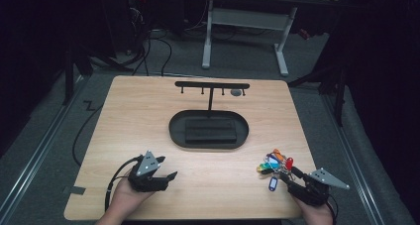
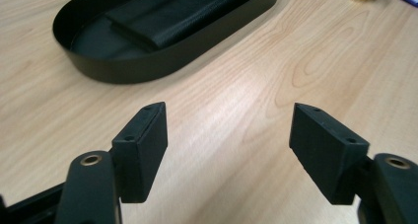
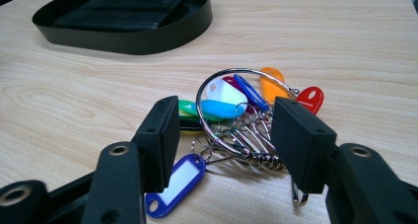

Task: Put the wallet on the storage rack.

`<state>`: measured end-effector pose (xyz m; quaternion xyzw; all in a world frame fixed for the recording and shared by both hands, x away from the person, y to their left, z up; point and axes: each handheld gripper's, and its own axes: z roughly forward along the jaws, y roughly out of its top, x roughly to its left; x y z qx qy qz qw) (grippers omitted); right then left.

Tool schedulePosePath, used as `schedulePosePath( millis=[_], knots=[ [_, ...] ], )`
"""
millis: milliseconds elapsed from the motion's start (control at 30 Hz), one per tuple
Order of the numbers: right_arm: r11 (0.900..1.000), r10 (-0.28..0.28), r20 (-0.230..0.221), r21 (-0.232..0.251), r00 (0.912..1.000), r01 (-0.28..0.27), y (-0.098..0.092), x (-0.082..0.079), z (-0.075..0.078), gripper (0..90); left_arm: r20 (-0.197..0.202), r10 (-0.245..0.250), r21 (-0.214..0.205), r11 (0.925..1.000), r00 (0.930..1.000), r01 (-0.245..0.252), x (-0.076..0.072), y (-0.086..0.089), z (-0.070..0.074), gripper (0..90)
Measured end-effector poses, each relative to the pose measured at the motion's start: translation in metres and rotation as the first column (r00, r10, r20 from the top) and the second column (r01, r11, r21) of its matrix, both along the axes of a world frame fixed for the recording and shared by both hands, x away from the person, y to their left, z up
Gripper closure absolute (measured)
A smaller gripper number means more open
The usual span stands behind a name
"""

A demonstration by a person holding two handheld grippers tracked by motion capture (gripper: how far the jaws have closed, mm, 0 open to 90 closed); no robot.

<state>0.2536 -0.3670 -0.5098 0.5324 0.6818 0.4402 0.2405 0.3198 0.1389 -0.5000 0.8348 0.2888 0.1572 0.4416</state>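
Wooden table [image 1: 208, 185]; right hand-held gripper [image 3: 224, 130] agape around key bunch [image 3: 236, 115]

We see bare desk [image 1: 124, 126] between the left tongs [image 1: 167, 168] and the oval tray [image 1: 174, 131]. The key bunch [image 1: 275, 166] lies between the right tongs' [image 3: 224, 130] spread jaws; a hook stand [image 1: 212, 85] rises behind the tray.

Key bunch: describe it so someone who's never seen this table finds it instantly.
Start at the black oval tray mid-table, then go to the near right corner, just ahead of the right gripper. The key bunch lies flat there: a big metal ring strung with keys and plastic tags. It is the only multicoloured thing on the wood; everything else is black.
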Motion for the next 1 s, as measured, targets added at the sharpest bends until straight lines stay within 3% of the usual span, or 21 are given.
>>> schedulePosePath(
  millis=[233, 267, 300, 400, 500, 567, 733, 833, 1000],
  knots=[
    [0.9999, 0.009, -0.011, -0.011, 0.9999, -0.009, 0.001, 0.000, 0.000, 49.7, -0.003, 0.056, -0.027, 0.9981, 0.9984, -0.056, -0.012, 0.021, -0.015, 30.4],
    [0.9999, 0.012, -0.013, -0.011, 0.9998, -0.012, 0.002, 0.001, 0.000, 49.7, -0.021, 0.060, -0.021, 0.9980, 0.9980, -0.060, -0.011, 0.024, -0.017, 30.3],
    [0.9995, 0.024, -0.019, -0.019, 0.9995, -0.024, 0.003, 0.002, 0.001, 48.7, -0.057, 0.054, -0.019, 0.9983, 0.9969, -0.055, -0.007, 0.026, -0.018, 29.3],
    [0.9986, 0.037, -0.027, -0.036, 0.9990, -0.038, 0.007, 0.003, 0.004, 48.8, -0.052, 0.043, 0.001, 0.9991, 0.9978, -0.043, -0.005, 0.025, -0.021, 29.2],
    [0.9982, 0.039, -0.042, -0.044, 0.9983, -0.041, 0.009, 0.004, 0.005, 49.7, -0.034, 0.025, 0.019, 0.9995, 0.9991, -0.024, -0.004, 0.023, -0.021, 29.2],
    [0.9964, 0.043, -0.067, -0.070, 0.9969, -0.048, 0.014, 0.006, 0.004, 51.1, -0.003, -0.008, 0.062, 0.9980, 1.0000, 0.008, -0.007, 0.021, -0.022, 27.7],
    [0.9928, 0.046, -0.135, -0.103, 0.9898, -0.060, 0.024, 0.012, 0.004, 49.5, -0.011, -0.017, 0.038, 0.9991, 0.9998, 0.017, -0.006, 0.024, -0.022, 22.6],
    [0.9895, 0.045, -0.157, -0.129, 0.9866, -0.066, 0.031, 0.016, 0.008, 46.6, 0.011, -0.030, 0.040, 0.9988, 0.9995, 0.029, -0.006, 0.026, -0.022, 21.9],
    [0.9808, 0.035, -0.201, -0.181, 0.9789, -0.072, 0.039, 0.021, 0.016, 40.7, -0.026, -0.026, 0.028, 0.9993, 0.9993, 0.026, -0.005, 0.029, -0.021, 19.4]
  ],
)
